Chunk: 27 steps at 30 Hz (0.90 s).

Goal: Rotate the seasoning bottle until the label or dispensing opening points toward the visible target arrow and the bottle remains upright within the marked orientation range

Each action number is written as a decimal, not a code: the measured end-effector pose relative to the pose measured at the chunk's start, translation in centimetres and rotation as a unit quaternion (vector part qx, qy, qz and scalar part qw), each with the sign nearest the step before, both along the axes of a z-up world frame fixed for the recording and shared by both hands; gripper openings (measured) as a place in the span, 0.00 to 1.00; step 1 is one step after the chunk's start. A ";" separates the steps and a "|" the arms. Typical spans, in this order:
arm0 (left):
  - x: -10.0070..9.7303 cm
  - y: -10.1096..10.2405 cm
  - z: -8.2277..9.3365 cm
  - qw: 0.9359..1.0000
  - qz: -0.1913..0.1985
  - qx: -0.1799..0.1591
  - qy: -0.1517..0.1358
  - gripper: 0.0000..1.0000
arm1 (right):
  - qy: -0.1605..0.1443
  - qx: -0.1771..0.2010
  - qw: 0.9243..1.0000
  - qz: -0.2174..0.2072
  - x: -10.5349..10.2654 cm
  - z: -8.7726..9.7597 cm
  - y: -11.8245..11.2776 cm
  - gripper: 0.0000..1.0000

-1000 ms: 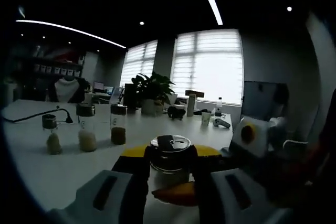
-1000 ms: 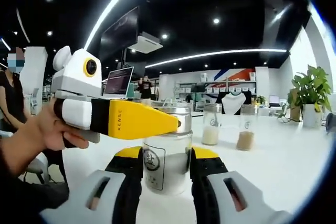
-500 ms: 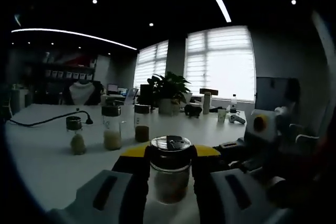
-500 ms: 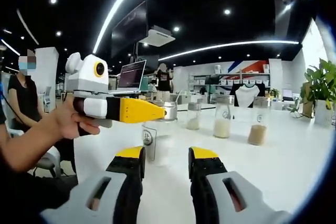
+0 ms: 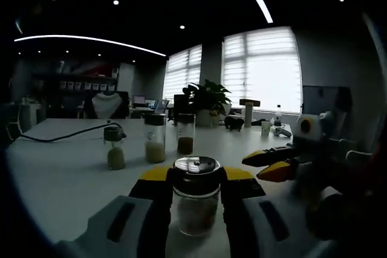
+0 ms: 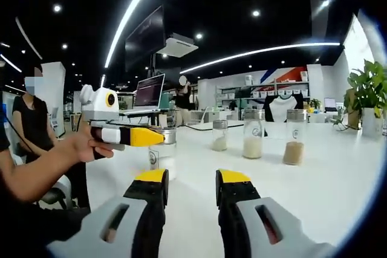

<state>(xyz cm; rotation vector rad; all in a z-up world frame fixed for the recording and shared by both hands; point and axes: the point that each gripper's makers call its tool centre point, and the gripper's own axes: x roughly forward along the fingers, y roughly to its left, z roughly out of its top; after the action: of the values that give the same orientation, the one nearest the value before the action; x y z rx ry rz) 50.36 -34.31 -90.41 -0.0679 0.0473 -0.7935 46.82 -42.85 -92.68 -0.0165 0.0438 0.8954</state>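
Observation:
The seasoning bottle (image 5: 195, 203) is a clear glass jar with a silver lid and pale powder inside. It stands upright on the white table (image 5: 60, 191). My left gripper (image 5: 196, 178) is shut on it, one yellow-tipped jaw on each side. In the right gripper view the same bottle (image 6: 162, 156) shows a round label and sits under the left gripper (image 6: 140, 136), which a hand holds. My right gripper (image 6: 188, 179) is open with nothing between its jaws, a short way back from the bottle. In the left gripper view the right gripper (image 5: 272, 164) hovers at the right with its jaws parted.
Three other spice bottles (image 5: 155, 139) stand in a row farther back on the table, also seen as bottles (image 6: 253, 135) in the right gripper view. A black cable (image 5: 54, 138) lies at the left. A potted plant (image 5: 207, 99) and a seated person (image 6: 30, 125) are beyond.
My right gripper opened off the bottle and drew back from it. The left gripper stays shut on the bottle, which now stands more upright in its view.

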 end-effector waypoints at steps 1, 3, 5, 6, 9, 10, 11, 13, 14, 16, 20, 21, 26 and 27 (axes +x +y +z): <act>0.0 0.3 -0.2 1.000 0.002 0.006 0.000 0.32 | 0.000 0.001 1.000 0.000 0.0 0.0 0.0 0.29; 0.1 0.8 -0.4 1.000 0.004 0.009 0.001 0.32 | 0.002 0.002 1.000 0.000 0.0 0.0 0.0 0.29; 0.2 1.7 -0.5 1.000 0.009 0.006 0.003 0.32 | 0.002 0.002 1.000 0.001 0.1 -0.1 0.0 0.29; 0.2 1.9 -0.5 1.000 0.010 0.004 0.003 0.32 | 0.003 0.002 1.000 0.001 0.1 -0.2 0.0 0.29; 0.3 2.6 -0.6 1.000 0.008 -0.009 0.001 0.32 | 0.005 0.003 1.000 0.004 0.1 -0.4 0.1 0.28; 0.3 2.7 -0.6 1.000 0.007 -0.004 -0.010 0.33 | 0.007 0.000 1.000 0.004 0.1 -0.5 0.1 0.28; 0.2 2.7 -0.6 1.000 0.003 0.001 -0.018 0.33 | 0.006 -0.001 1.000 0.004 0.1 -0.5 0.1 0.28; 0.2 2.8 -0.5 1.000 0.002 0.008 -0.026 0.33 | 0.003 0.002 1.000 0.005 0.1 -0.3 0.2 0.28; 0.3 2.9 -0.6 1.000 -0.003 0.003 -0.021 0.33 | 0.003 0.004 1.000 0.006 0.0 -0.2 0.2 0.28; 0.3 2.9 -0.6 1.000 -0.007 0.004 -0.025 0.33 | 0.004 0.004 1.000 0.006 0.0 -0.2 0.2 0.28; 0.2 3.1 -0.5 0.999 -0.009 0.014 -0.036 0.33 | 0.007 0.001 1.000 0.006 0.1 -0.4 0.1 0.27; 0.1 3.2 -0.5 0.999 -0.010 0.014 -0.037 0.33 | 0.007 0.001 1.000 0.005 0.1 -0.4 0.0 0.27; 0.3 4.1 -0.7 0.999 0.007 0.026 -0.038 0.36 | 0.006 0.003 1.000 0.004 0.2 -0.3 -0.2 0.27; 0.4 4.4 -0.8 0.999 0.012 0.029 -0.038 0.37 | 0.007 0.004 1.000 0.004 0.2 -0.3 -0.2 0.27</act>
<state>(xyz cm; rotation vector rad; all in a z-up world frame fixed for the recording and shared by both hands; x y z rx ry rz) 50.77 -29.93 -91.20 0.0167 -0.0023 -0.7703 46.99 -43.08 -92.95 -0.0033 0.0524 0.9034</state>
